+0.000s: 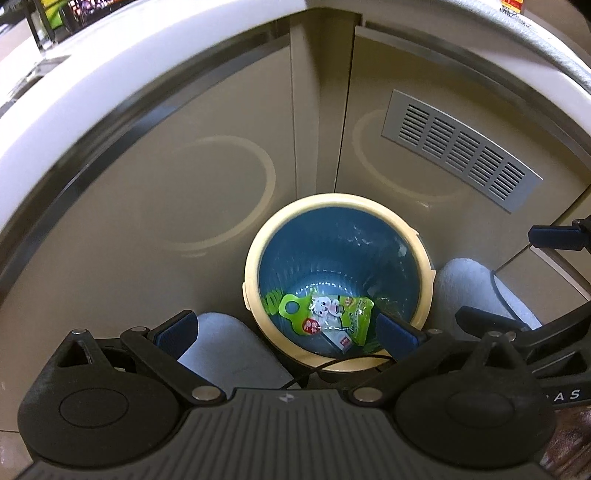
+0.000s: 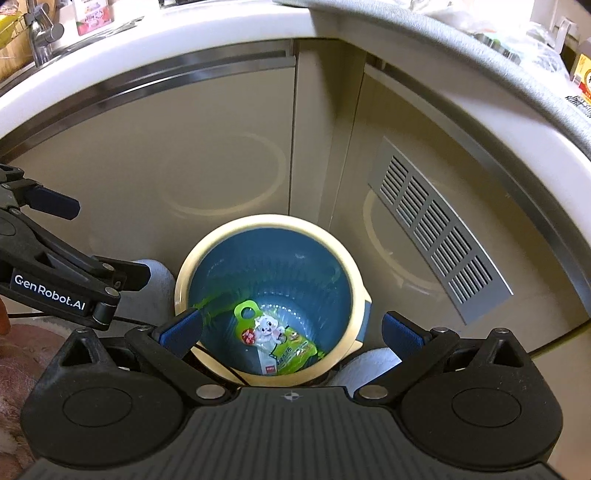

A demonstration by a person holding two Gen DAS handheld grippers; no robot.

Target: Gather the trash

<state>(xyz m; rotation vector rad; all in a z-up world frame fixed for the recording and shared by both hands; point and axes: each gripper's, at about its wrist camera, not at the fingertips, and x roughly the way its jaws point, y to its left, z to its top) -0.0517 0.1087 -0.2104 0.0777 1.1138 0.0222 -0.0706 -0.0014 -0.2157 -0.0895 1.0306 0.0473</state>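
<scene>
A blue trash bin with a cream rim (image 1: 334, 202) stands on the floor in the cabinet corner; it also shows in the right wrist view (image 2: 266, 221). A green snack wrapper (image 1: 325, 314) with a white cartoon animal lies at the bin's bottom, and shows in the right wrist view too (image 2: 277, 341). My left gripper (image 1: 286, 332) is open and empty above the bin's near left rim. My right gripper (image 2: 291, 332) is open and empty above the bin. Each gripper shows in the other's view: the right one (image 1: 517, 277), the left one (image 2: 74, 243).
Beige cabinet doors (image 1: 184, 166) meet in a corner behind the bin. A grey vent grille (image 1: 458, 147) sits on the right door. A white countertop edge (image 2: 184, 33) curves overhead. Two white slippers (image 1: 229, 350) (image 1: 476, 288) flank the bin on the floor.
</scene>
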